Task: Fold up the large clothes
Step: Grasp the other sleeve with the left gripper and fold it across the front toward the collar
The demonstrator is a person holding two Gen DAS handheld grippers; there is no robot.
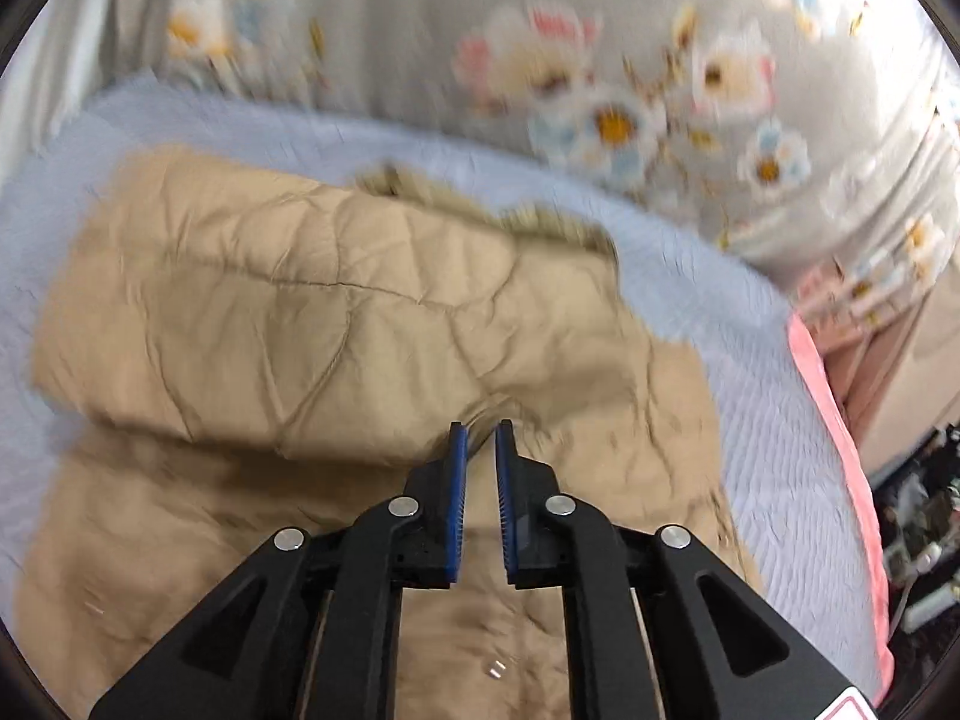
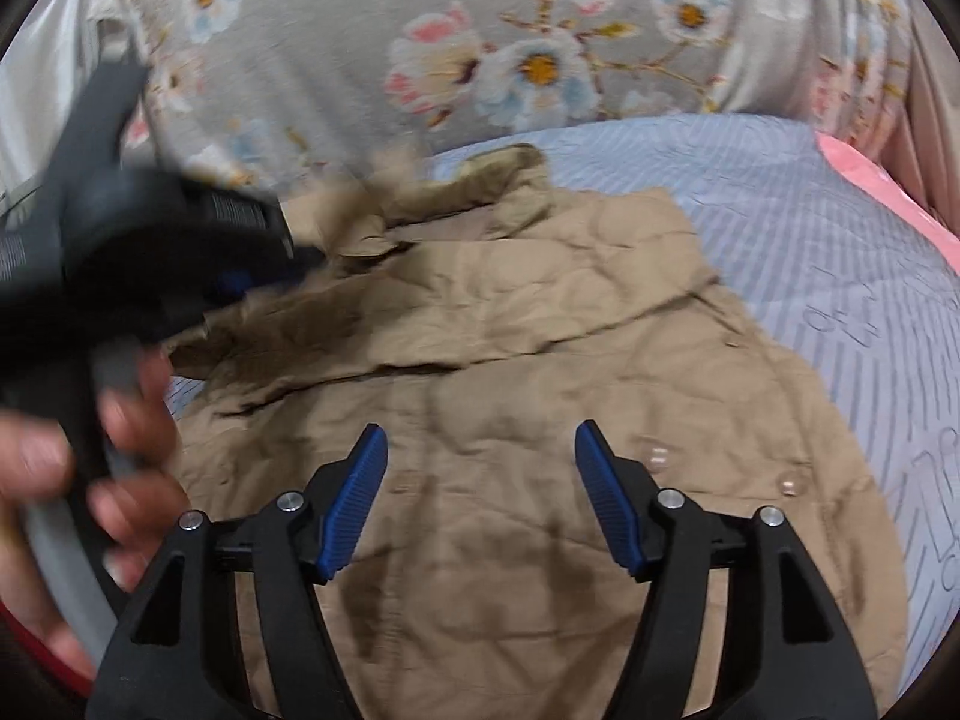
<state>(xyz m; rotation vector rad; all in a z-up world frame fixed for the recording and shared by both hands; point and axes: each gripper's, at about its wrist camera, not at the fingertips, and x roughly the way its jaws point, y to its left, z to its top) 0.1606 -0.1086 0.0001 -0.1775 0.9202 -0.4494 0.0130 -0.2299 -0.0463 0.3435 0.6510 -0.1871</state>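
A big tan coat (image 2: 510,372) lies spread on the bed (image 2: 810,228), on a light blue cover, with a flowery blanket (image 2: 480,30) behind it at 12 o'clock. The left tool (image 1: 480,435) has its blue pads nearly together, with only a thin gap and nothing held between them. The right tool (image 2: 480,450) stands wide over the coat, empty, and a hand (image 2: 90,450) grips the other tool at 9 o'clock.
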